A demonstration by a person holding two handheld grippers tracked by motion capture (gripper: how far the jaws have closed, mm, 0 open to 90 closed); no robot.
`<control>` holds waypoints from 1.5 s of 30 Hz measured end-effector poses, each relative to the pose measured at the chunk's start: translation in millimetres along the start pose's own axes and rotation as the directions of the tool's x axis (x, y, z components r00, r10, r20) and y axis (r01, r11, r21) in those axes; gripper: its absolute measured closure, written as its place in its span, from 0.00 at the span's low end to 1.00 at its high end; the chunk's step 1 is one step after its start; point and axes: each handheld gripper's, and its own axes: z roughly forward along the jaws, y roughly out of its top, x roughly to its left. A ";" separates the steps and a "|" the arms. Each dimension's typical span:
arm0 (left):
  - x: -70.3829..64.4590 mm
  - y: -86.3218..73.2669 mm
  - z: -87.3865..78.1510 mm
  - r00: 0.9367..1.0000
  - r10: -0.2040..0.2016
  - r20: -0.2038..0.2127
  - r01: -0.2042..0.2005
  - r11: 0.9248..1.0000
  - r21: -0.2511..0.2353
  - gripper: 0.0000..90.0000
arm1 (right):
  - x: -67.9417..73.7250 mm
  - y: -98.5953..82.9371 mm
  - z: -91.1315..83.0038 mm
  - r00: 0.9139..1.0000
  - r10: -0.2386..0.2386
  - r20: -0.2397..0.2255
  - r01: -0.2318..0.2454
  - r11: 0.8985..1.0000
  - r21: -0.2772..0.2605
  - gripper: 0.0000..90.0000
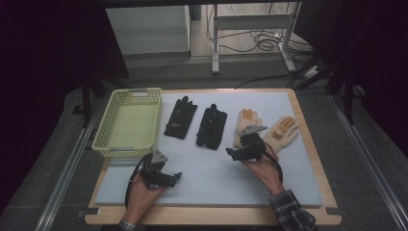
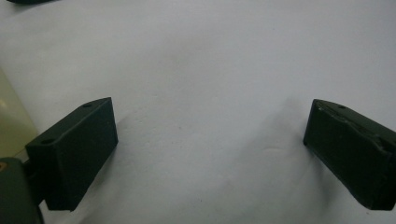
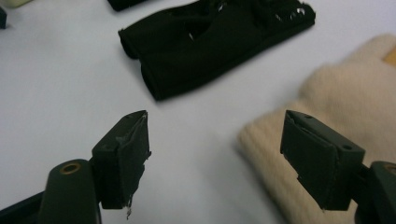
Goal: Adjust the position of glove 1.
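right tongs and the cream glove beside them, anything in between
Nothing: in the right gripper view the open right tongs straddle bare grey mat, with the cream glove cuff just inside the right-hand jaw.

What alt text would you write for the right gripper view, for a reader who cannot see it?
The right tongs are open above a pale mat, with the cuff of a cream knitted glove next to the right-hand jaw. A black glove lies flat on the mat farther ahead.

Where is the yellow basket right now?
In the high view, the yellow basket sits at the table's left side, beside the black gloves, just beyond the left gripper.
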 end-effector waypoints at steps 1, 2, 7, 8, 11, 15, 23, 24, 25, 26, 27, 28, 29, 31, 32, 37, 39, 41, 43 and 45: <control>0.0 0.0 0.0 1.000 0.000 0.000 0.000 1.000 0.000 0.03 | -0.1 5.4 3.9 1.000 -0.004 -0.002 0.004 1.000 -0.003 0.28; 0.0 0.0 0.0 1.000 0.000 0.000 0.000 1.000 0.000 0.03 | -0.1 5.4 3.9 1.000 -0.004 -0.002 0.004 1.000 -0.003 0.28; 0.0 0.0 -0.1 1.000 0.000 0.001 0.000 1.000 0.000 0.03 | -4.2 14.1 12.9 1.000 0.004 -0.006 -0.004 1.000 -0.006 0.29; 0.0 0.0 -0.1 1.000 0.000 0.000 0.000 1.000 0.000 0.03 | -4.5 15.9 15.0 1.000 0.003 -0.007 -0.003 1.000 -0.003 0.29; 0.0 0.0 -0.1 1.000 0.000 0.000 0.000 1.000 0.000 0.03 | -4.8 25.3 25.7 1.000 -0.018 -0.001 0.018 1.000 0.012 0.32; 0.0 0.0 -0.1 1.000 0.000 0.000 0.000 1.000 0.000 0.03 | -7.8 36.5 36.6 1.000 -0.017 -0.004 0.017 1.000 0.010 0.38; 0.0 0.0 -0.1 1.000 0.000 0.000 0.000 1.000 0.000 0.03 | -10.5 55.6 56.6 1.000 -0.022 -0.014 0.023 1.000 0.020 0.50; 0.0 0.0 -0.1 1.000 0.000 0.000 0.000 1.000 0.000 0.03 | -10.8 57.3 59.3 1.000 -0.020 -0.018 0.021 1.000 0.023 0.52; 0.0 -0.1 -0.1 1.000 0.000 0.000 0.000 1.000 -0.001 0.03 | -10.8 57.3 59.3 1.000 -0.020 -0.018 0.021 1.000 0.023 0.52; 0.0 0.0 -0.1 1.000 0.000 0.001 0.000 1.000 -0.001 0.03 | -11.2 58.8 62.1 1.000 -0.022 -0.017 0.023 0.999 0.025 0.53; 0.2 0.0 -0.1 1.000 0.001 0.000 -0.001 1.000 0.001 0.03 | -11.6 62.0 67.6 1.000 -0.029 -0.010 0.030 0.999 0.034 0.56; 0.2 0.0 -0.1 1.000 0.001 0.000 -0.001 1.000 0.001 0.03 | -11.6 62.0 67.6 1.000 -0.029 -0.010 0.030 0.999 0.034 0.56; 0.2 0.0 -0.1 1.000 0.001 0.000 -0.001 1.000 0.000 0.03 | -12.0 65.2 73.2 0.999 -0.030 -0.011 0.030 0.999 0.043 0.58; 0.2 0.0 -0.1 1.000 0.002 0.000 -0.002 1.000 0.001 0.03 | -11.9 68.1 78.6 1.000 -0.027 -0.015 0.028 0.999 0.046 0.59; 0.2 0.0 -0.1 1.000 0.002 0.000 -0.002 1.000 0.001 0.03 | -11.9 68.1 78.6 1.000 -0.027 -0.015 0.028 0.999 0.046 0.59; 0.2 0.0 -0.1 1.000 0.001 0.000 -0.001 1.000 0.001 0.03 | -9.3 75.0 94.7 0.999 -0.050 -0.006 0.050 0.997 0.059 0.52; 0.2 0.0 -0.1 1.000 0.000 0.000 0.000 1.000 0.000 0.03 | -9.6 76.7 100.5 0.999 -0.036 0.004 0.036 0.997 0.063 0.48; 0.2 0.0 -0.1 1.000 0.000 0.000 0.000 1.000 0.000 0.03 | -11.7 77.2 106.7 0.999 -0.033 0.021 0.032 0.997 0.071 0.45; 0.0 -0.1 0.0 1.000 -0.001 0.001 0.001 1.000 -0.001 0.03 | -13.4 76.5 113.2 0.999 -0.034 0.030 0.031 0.996 0.087 0.41; 0.0 -0.1 0.0 1.000 -0.001 0.001 0.001 1.000 -0.001 0.03 | -13.2 75.0 118.9 0.999 -0.038 0.032 0.035 0.994 0.099 0.41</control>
